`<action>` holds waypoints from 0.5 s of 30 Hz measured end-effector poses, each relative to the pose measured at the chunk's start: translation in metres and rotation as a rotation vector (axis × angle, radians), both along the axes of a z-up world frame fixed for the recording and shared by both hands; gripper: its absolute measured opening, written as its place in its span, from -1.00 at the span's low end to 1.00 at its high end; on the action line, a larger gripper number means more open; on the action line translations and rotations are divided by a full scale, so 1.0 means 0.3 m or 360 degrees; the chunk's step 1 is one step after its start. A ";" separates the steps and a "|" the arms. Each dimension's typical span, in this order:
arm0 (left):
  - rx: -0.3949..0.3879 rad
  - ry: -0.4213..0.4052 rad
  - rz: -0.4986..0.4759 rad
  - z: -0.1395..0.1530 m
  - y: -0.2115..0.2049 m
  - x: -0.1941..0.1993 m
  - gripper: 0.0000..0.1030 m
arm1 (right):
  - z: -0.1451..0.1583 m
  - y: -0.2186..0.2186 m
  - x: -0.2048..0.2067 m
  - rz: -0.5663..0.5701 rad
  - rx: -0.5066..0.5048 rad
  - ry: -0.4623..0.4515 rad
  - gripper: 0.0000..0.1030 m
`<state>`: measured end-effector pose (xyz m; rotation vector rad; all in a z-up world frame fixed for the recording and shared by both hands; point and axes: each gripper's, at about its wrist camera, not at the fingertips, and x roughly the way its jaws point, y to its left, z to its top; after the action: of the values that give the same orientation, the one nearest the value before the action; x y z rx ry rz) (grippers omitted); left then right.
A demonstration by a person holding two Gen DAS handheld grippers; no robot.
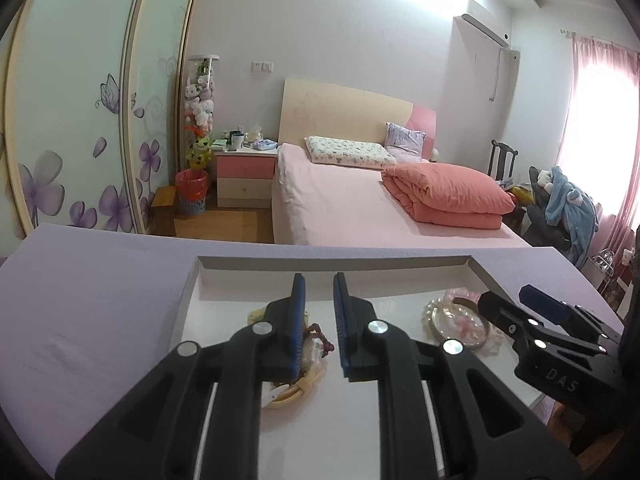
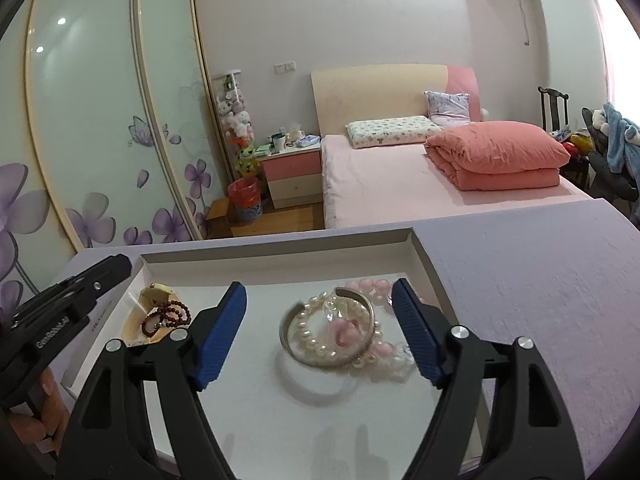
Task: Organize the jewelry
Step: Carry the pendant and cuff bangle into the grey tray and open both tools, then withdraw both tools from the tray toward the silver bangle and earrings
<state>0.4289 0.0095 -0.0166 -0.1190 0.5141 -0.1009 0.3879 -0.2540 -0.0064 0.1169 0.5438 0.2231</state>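
A shallow white tray (image 1: pixel 256 268) (image 2: pixel 280 258) lies on a lilac tabletop. At its left are a dark red bead bracelet (image 2: pixel 166 316) (image 1: pixel 320 338) and cream bangles (image 1: pixel 290 394) (image 2: pixel 134 322). At its right a silver cuff (image 2: pixel 330 330) (image 1: pixel 440 320) lies over a pearl bracelet (image 2: pixel 316 344) and pink beads (image 2: pixel 370 286). My left gripper (image 1: pixel 320 320) hovers over the left pile, jaws slightly apart, holding nothing. My right gripper (image 2: pixel 320 328) is wide open around the silver cuff pile, fingers just above the tray.
The lilac tabletop (image 1: pixel 92 304) (image 2: pixel 540 280) surrounds the tray. Beyond its far edge are a pink bed (image 1: pixel 352 204), a nightstand (image 1: pixel 244 176), a red bin (image 1: pixel 192 192) and floral wardrobe doors (image 2: pixel 100 120).
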 end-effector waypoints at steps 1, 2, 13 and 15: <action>-0.0001 0.0003 0.0001 -0.002 -0.002 0.002 -0.67 | 0.000 0.001 -0.002 0.0000 -0.0001 -0.0003 0.46; -0.0003 0.0006 0.0000 -0.004 -0.001 0.003 -0.66 | 0.001 0.001 -0.004 0.0000 0.0003 -0.0005 0.46; -0.0001 0.0004 0.0034 0.005 0.019 -0.008 -0.58 | 0.017 0.003 -0.014 -0.0003 -0.0001 -0.0027 0.46; -0.0001 0.0003 0.0040 0.008 0.021 -0.011 -0.58 | 0.019 0.006 -0.014 0.0000 -0.0004 -0.0030 0.46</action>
<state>0.4257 0.0159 -0.0141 -0.1262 0.5142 -0.0762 0.3838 -0.2521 -0.0007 0.1120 0.5252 0.2234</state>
